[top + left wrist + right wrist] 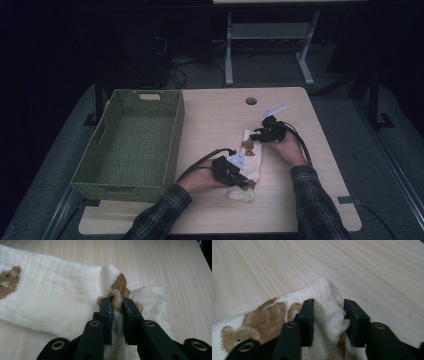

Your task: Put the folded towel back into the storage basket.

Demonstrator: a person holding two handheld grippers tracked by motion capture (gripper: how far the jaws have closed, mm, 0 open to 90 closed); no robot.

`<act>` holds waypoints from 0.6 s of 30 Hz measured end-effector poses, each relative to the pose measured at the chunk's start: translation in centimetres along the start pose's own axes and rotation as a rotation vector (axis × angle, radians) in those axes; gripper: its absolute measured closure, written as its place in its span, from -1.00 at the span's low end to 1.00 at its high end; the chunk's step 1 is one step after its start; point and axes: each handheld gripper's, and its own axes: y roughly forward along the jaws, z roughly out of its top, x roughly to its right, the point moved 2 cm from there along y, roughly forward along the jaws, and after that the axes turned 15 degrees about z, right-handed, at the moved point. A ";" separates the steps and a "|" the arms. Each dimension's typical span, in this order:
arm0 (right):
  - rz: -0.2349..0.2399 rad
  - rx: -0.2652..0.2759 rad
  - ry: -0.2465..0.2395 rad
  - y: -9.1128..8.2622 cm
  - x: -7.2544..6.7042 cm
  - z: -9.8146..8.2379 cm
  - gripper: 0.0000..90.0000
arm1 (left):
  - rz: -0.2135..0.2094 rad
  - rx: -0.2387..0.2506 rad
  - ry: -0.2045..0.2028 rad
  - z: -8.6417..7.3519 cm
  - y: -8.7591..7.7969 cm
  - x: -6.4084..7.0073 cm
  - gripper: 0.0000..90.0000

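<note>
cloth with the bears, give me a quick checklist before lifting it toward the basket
1. Left gripper clamped on the cloth: ok, a fold with a bear print is pinched between its pads.
2. Right gripper clamped on the far end: cannot tell, a bunch of cloth sits between the jaws, but firm pressing is unclear.
3. Both grippers hold opposite ends: ok, in the high view the right gripper is at the far end and the left gripper at the near end.
4. Green basket free to receive: ok, nothing inside it.
5. Cloth flat: not ok, bunched at both grips.
</note>
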 end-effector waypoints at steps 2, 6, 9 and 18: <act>0.001 0.004 0.004 0.0 -0.4 -0.1 0.60 | -0.003 0.002 -0.005 0.0 0.0 0.0 0.76; 0.021 0.022 0.017 0.1 -0.6 -0.3 0.81 | -0.002 -0.005 -0.006 0.1 0.0 -0.1 0.77; 0.026 0.013 0.033 0.1 -0.6 -0.2 0.85 | -0.003 -0.009 -0.024 0.1 0.1 -0.1 0.78; 0.030 0.013 0.078 -0.1 -0.6 -0.1 0.87 | -0.012 -0.009 -0.046 0.7 -0.7 -0.3 0.81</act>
